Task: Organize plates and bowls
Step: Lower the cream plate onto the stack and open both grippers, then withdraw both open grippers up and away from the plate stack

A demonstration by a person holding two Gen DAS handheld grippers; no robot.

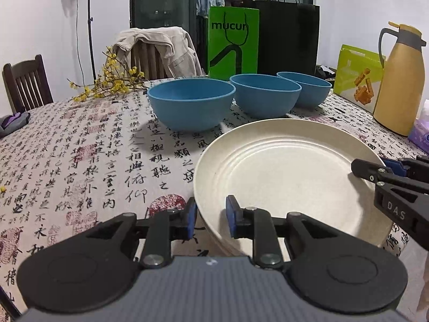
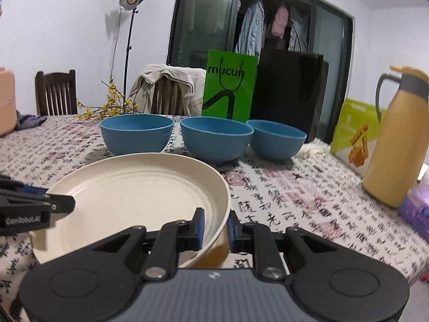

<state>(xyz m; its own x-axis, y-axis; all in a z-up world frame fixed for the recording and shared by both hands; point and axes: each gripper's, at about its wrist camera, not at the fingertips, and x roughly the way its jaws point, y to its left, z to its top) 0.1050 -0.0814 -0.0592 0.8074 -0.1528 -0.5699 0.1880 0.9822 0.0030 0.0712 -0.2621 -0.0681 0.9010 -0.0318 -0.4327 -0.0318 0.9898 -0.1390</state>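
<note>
Cream plate (image 1: 289,177) near table edge, L gripper (image 1: 211,220) and R gripper (image 2: 215,230) clamped on opposite rims, bare cloth (image 1: 80,161) to left, 3 blue bowls (image 1: 191,103) close behind, flask (image 1: 399,80) at right.

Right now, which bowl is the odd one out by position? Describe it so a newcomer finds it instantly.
Start at the green shopping bag standing at the far side of the table. Three blue bowls sit in a row in front of it, beyond the cream plate. Take the leftmost bowl: it stands apart, with a gap, while the middle bowl and right bowl look almost touching.
</note>
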